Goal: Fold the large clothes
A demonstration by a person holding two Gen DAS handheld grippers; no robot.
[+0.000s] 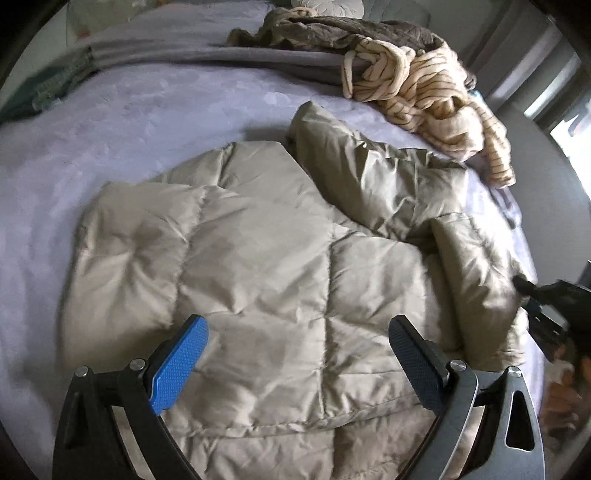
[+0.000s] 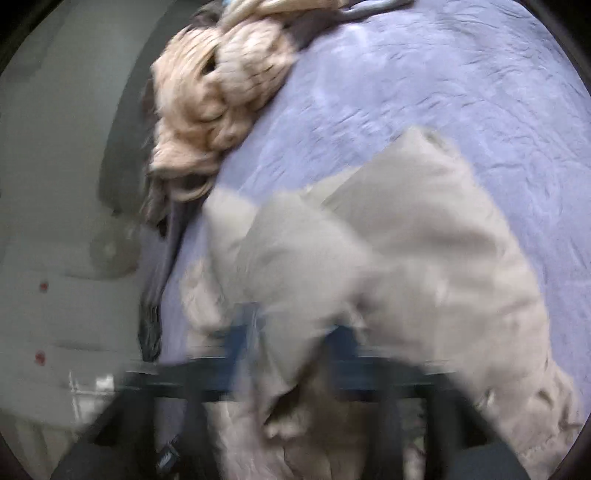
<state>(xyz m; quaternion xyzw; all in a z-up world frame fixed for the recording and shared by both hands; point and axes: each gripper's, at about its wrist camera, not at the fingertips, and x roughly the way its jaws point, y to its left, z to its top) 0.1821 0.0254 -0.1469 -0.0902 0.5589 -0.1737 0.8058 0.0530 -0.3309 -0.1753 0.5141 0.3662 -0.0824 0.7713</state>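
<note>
Left wrist view: jacket [image 1: 266, 266], beige, quilted, puffy, spread flat on bed [image 1: 110, 147] with lavender cover. One panel folded over near middle of jacket; a sleeve or flap rumpled along far right side of jacket. Left gripper [image 1: 297, 354] above near part of jacket, blue-padded fingers [image 1: 177, 365] wide apart, nothing between them. Right gripper at right edge of jacket, dark, partly cut off by frame, touching or just beside the fabric there. Blanket [image 1: 436, 107], cream with thin dark stripes, heaped beyond jacket toward far right edge of bed. Grey-brown cloth [image 1: 332, 33] piled behind blanket, farther from jacket. Green cloth [image 1: 48, 85] at far left of bed, well apart from jacket.

Right wrist view: heavily blurred. Jacket [image 2: 406, 251] bunched and lifted close to lens, a fold draped down between and over fingers of right gripper [image 2: 295, 350]. Fingers blue-padded, smeared by motion; fabric lies in the gap, but whether jaws clamp it or merely stand around it cannot be told. Blanket [image 2: 210, 110] beyond jacket, at edge of bed [image 2: 443, 92]. Pale wall or floor left of bed, detail unclear.
</note>
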